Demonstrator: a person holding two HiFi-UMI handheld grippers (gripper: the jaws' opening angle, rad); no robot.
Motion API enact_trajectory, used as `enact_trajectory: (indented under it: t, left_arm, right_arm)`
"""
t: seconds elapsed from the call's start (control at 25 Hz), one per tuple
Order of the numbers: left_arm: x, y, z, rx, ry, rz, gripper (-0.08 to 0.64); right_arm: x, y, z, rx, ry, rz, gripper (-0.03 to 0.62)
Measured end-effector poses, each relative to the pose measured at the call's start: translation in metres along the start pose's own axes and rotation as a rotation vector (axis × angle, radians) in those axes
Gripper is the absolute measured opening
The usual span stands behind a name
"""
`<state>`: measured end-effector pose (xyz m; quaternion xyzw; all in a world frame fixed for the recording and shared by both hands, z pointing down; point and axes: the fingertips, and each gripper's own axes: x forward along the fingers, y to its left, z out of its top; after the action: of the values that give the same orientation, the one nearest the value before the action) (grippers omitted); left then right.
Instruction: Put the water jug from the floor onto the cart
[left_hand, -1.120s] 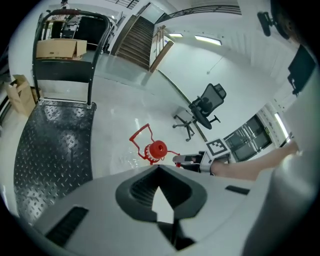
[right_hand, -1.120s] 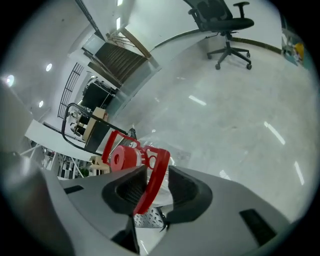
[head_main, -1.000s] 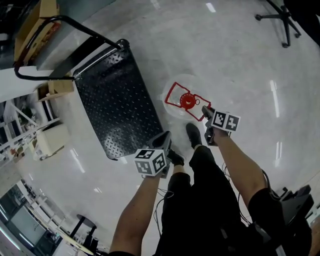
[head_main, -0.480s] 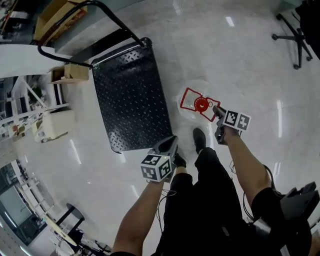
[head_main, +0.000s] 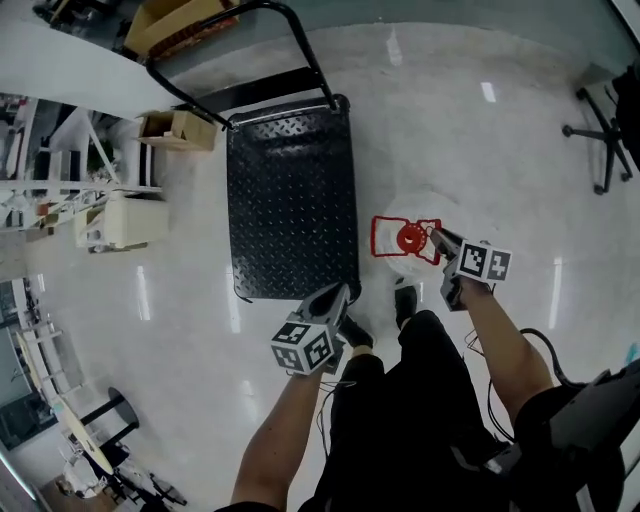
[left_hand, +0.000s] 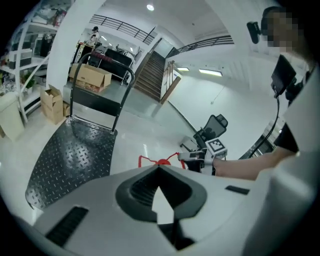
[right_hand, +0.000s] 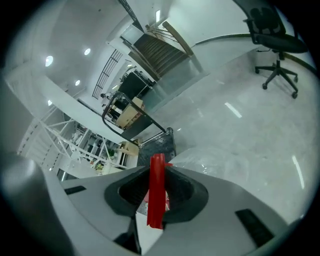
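The water jug (head_main: 428, 207) is clear plastic with a red cap and a red carry handle (head_main: 398, 240). It sits just right of the cart's near end. My right gripper (head_main: 438, 240) is shut on that handle, and the red strip (right_hand: 157, 190) stands between its jaws with the jug's clear body (right_hand: 212, 159) beyond. The black checker-plate cart (head_main: 290, 195) lies ahead with its push bar (head_main: 300, 45) at the far end. My left gripper (head_main: 338, 293) hovers near the cart's front corner, shut with nothing in it. From it I see the deck (left_hand: 70, 155) and the red handle (left_hand: 160, 161).
Cardboard boxes (head_main: 178, 128) and a white bin (head_main: 122, 222) stand left of the cart beside shelf racks. An office chair (head_main: 608, 125) is at the far right. The person's shoes (head_main: 405, 300) are just behind the jug.
Both grippers have risen. The right one has kept its hold on the red handle and the jug came with it. The view has swung so the cart lies straight ahead.
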<state>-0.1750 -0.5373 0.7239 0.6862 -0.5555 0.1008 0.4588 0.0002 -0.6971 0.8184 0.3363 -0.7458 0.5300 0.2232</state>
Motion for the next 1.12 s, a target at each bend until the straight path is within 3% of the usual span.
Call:
enact_trajectory:
  t: [0.24,0.36,0.56,0.84,1.12]
  left_arm:
    - [-0.063,0.024,0.025,-0.02,-0.143,0.048,0.0]
    - [-0.097,0.04,0.035,-0.017,-0.209,0.099,0.0]
    - [-0.16,0.064,0.049,-0.074,-0.322,0.161,0.0]
    - [-0.243,0.095,0.022,-0.116,-0.433,0.241,0.0]
    - [-0.32,0.154,-0.008,-0.179,-0.478,0.332,0.0]
  right_arm:
    - [-0.013,0.087,0.014,-0.067,0.018,0.097,0.083]
    - [-0.007,0.13,0.008,-0.116,0.05,0.128,0.081]
    - [0.008,0.214,-0.012,-0.238,0.094,0.174,0.081]
    - [0.046,0.324,-0.056,-0.348,0.15,0.293,0.081]
    - [0.118,0.419,-0.114,-0.418,0.212,0.323,0.081]
